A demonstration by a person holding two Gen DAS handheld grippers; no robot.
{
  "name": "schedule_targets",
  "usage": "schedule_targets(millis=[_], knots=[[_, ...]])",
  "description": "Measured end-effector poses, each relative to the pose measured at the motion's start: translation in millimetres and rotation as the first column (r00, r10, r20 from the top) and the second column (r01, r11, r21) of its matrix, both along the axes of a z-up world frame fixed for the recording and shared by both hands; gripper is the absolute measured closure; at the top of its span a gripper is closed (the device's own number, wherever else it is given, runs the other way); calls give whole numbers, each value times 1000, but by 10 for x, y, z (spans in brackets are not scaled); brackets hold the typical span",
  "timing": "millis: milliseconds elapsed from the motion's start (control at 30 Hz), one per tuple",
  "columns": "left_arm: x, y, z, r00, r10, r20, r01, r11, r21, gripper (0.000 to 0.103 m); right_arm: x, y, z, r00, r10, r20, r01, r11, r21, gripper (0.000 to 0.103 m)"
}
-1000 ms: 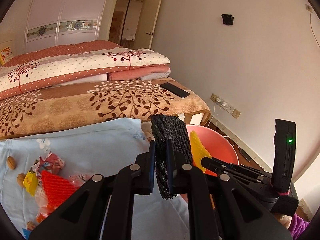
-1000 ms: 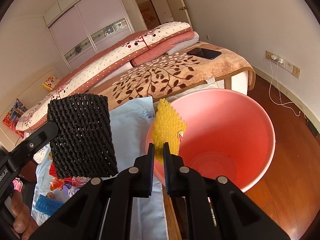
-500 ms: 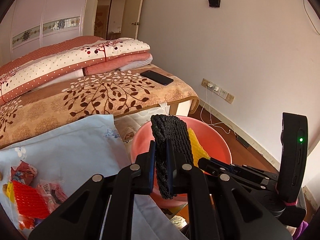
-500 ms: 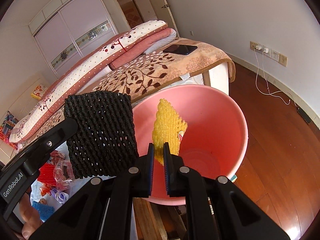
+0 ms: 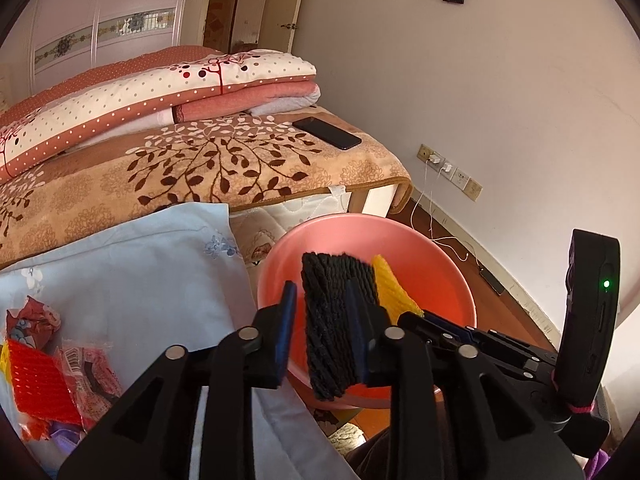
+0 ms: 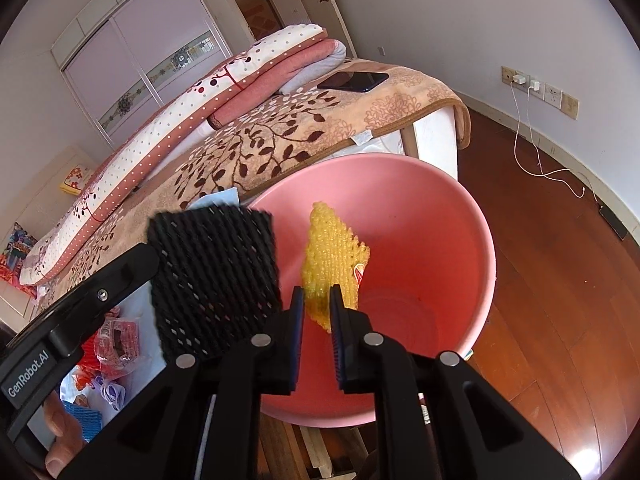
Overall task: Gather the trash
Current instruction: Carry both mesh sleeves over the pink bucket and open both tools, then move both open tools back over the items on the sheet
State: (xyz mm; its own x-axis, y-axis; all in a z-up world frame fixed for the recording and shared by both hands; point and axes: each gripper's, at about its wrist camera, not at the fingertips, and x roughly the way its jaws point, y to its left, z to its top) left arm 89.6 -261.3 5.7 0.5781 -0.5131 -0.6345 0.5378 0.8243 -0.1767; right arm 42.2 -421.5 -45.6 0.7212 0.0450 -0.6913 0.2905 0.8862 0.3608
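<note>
Over the pink bin (image 6: 472, 240): my left claw (image 5: 320, 320) is releasing black mesh (image 5: 332, 320); my right claw (image 6: 316, 312) is releasing yellow mesh (image 6: 332, 252).

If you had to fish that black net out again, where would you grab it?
Probably the black net by its bottom edge, coming from below as the left gripper does: it hangs as a thin flat sheet, so the fingers can pinch across it.

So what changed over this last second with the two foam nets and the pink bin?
Both grippers came in over the pink bin, and their jaws have just been opening: the left gripper is loosening on the black foam net, the right gripper on the yellow foam net. Both nets remain between the fingers. The wrappers on the blue cloth lie untouched.
</note>
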Motion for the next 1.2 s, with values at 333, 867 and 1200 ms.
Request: schedule_targets(millis=[333, 867, 1200], knots=[[-1, 95, 31, 1000, 26, -15, -27, 1000, -16, 65, -16, 55, 111, 1000, 7, 30, -6, 999, -40, 62], [-248, 886, 207, 973, 204, 105, -210, 976, 58, 65, -114, 941, 368, 984, 135, 112, -124, 987, -102, 51], [-343, 1559, 149, 942, 318, 109, -327, 942, 81, 65, -78, 1598, 381, 967, 234, 101, -219, 965, -141, 51]])
